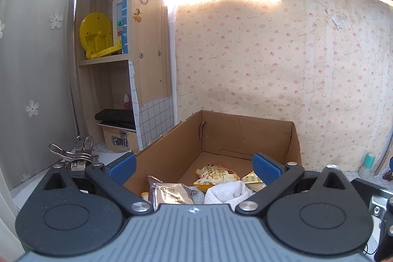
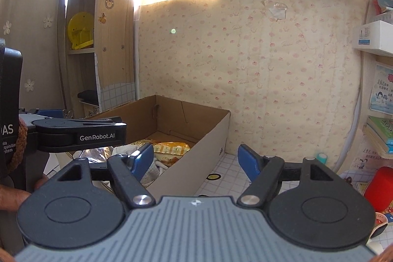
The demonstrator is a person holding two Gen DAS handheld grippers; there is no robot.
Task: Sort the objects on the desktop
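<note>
Both the left gripper [image 1: 194, 167] and right gripper [image 2: 196, 160] (jaws apart, empty) hover over the cardboard box [image 1: 245, 131].

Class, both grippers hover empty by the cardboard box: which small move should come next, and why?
Probably swing the open right gripper toward the small teal-capped bottle on the white tiled desktop; it stands outside the brown cardboard box already holding snack packets.

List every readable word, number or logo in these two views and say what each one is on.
"GenRobot.AI": side of the left gripper, seen from the right wrist.
"10" and "20": coloured tabs beside the yellow stand on the shelf.
"2025": silver snack packet in the cardboard box; the rest is unreadable.
Adidas logo: box end wall.
Yellow snack packets, wall posters, white box label: too blurred.
</note>
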